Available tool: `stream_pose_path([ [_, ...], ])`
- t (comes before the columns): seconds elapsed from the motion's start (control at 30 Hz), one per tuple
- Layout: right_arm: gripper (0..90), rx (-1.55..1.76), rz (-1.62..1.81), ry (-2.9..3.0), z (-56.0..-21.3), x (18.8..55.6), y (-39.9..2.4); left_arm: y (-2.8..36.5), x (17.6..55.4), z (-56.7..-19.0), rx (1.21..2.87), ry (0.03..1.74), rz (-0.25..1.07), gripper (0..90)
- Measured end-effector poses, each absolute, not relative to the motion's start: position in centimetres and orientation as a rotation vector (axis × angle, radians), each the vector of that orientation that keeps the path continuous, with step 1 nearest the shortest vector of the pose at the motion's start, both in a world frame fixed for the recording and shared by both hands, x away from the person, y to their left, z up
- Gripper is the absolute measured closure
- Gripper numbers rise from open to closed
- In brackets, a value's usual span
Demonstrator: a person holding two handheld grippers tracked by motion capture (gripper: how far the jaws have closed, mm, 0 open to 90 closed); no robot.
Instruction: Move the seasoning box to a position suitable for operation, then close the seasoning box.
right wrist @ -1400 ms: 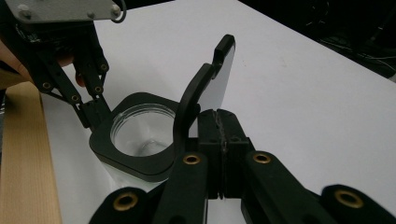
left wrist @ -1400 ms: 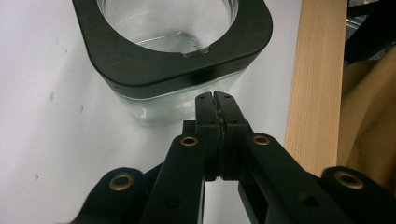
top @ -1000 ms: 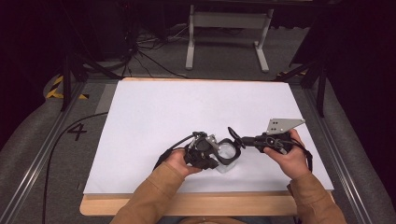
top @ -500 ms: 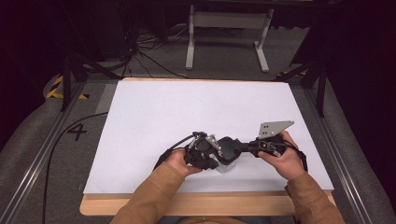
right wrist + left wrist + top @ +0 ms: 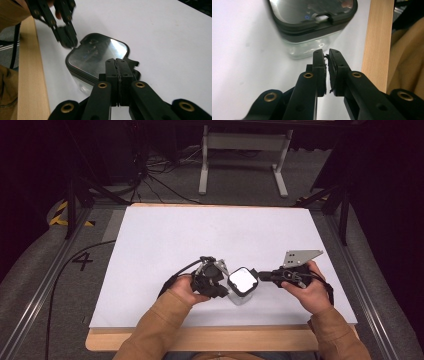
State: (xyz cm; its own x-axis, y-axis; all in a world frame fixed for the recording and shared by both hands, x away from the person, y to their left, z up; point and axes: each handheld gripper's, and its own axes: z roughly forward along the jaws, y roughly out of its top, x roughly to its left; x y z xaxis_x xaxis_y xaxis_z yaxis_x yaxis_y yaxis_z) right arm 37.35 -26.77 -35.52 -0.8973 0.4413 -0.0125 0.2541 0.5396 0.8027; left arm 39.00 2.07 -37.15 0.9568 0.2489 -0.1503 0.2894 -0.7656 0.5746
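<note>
Near the table's (image 5: 150, 245) front edge sits the clear lidded container (image 5: 242, 285), left gripper (image 5: 221, 279) and right gripper (image 5: 260, 276) pressing in from either side, both jaws closed empty, seemingly bracing it to work the lid (image 5: 96, 58).

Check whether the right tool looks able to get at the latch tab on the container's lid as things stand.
Probably yes: the right tool, jaws shut, sits right at the lid edge by the latch tab, and the left tool is at the opposite corner, out of its way.
</note>
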Motion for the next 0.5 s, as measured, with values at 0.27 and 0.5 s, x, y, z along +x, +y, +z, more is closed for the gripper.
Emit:
stream_pose_path([
  [0.27,89.9,0.704,1.258,2.546,-35.8,37.6,-28.2,6.2,40.0,-34.5,2.294,0.514,0.064,83.7],
  [0.5,89.9,0.753,1.219,2.603,-36.8,38.0,-28.4,8.5,40.1,-33.7,2.144,0.637,0.181,83.6],
])
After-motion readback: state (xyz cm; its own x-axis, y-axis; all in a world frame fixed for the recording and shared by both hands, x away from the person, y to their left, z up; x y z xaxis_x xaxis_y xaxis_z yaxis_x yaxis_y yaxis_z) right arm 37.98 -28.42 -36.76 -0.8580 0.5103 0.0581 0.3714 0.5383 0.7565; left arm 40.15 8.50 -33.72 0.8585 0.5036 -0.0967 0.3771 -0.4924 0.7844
